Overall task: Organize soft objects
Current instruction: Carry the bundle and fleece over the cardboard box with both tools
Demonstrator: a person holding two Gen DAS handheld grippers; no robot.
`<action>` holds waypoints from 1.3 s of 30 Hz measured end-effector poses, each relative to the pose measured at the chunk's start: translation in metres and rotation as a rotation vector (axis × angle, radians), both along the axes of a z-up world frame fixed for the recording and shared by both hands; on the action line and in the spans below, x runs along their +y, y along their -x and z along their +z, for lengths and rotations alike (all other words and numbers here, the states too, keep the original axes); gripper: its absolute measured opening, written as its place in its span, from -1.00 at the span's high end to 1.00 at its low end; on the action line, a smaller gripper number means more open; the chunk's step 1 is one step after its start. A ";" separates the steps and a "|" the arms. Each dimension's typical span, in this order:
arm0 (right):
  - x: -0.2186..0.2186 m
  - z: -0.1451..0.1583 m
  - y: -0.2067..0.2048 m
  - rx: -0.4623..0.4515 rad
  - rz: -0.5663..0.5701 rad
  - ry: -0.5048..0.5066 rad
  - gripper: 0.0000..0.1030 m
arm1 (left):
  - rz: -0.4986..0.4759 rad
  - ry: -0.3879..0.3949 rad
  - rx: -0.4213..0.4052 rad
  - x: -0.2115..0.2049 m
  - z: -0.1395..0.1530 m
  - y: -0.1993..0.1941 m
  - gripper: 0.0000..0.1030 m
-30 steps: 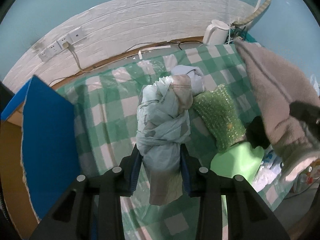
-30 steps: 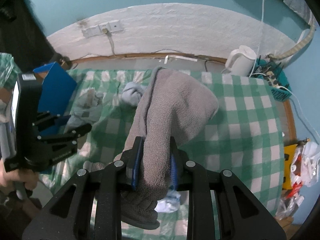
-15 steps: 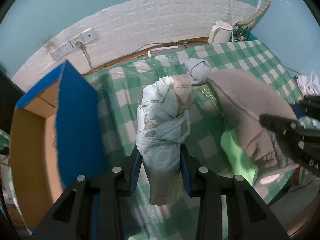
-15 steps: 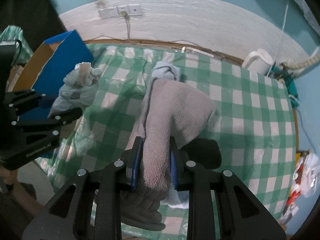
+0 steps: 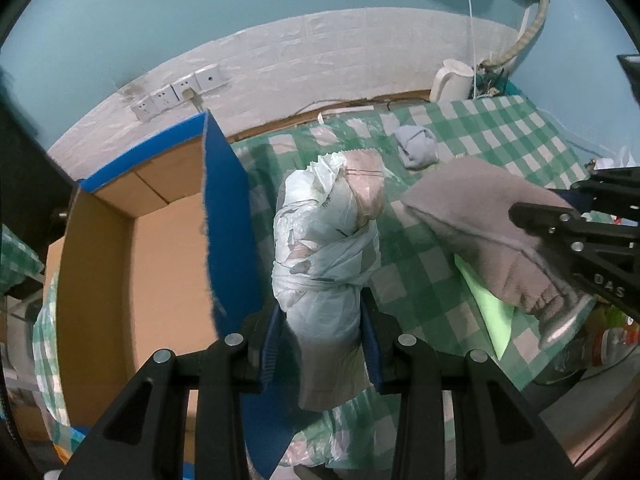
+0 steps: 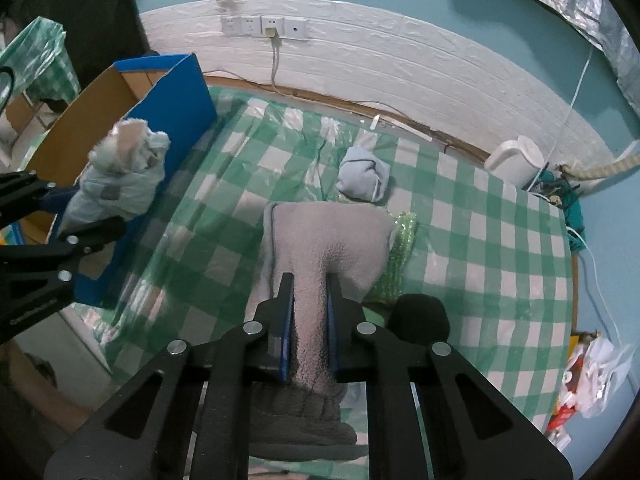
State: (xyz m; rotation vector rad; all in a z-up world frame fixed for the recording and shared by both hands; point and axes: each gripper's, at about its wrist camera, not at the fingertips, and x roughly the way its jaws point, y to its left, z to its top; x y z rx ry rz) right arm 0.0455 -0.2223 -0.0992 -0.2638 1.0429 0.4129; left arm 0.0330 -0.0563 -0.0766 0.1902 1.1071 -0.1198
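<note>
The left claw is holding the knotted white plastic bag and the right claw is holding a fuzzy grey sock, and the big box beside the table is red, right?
Nearly. The box is blue outside and brown cardboard inside, not red; the right wrist view shows it. The left gripper does hold the knotted white bag, and the right gripper holds the fuzzy grey sock.

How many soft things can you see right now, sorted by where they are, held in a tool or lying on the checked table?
Held in a tool: 2, the knotted white bundle in the left tool and the grey fleece in the right tool.
Lying on the table: 3, the pale blue cloth ball, the green bubble wrap and a black fuzzy item.
Total: 5.
</note>
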 end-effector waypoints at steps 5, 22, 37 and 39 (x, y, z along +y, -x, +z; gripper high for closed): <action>0.006 0.014 0.005 -0.029 0.002 0.003 0.78 | -0.007 0.004 -0.046 0.006 0.019 0.010 0.29; 0.057 0.070 0.013 -0.112 0.075 -0.019 0.78 | 0.057 0.003 -0.120 0.056 0.051 0.027 0.29; 0.127 0.097 0.012 -0.147 0.161 -0.031 0.78 | 0.148 0.016 -0.129 0.112 0.055 0.034 0.29; 0.134 0.099 0.011 -0.148 0.171 -0.033 0.78 | 0.154 0.016 -0.129 0.118 0.054 0.035 0.29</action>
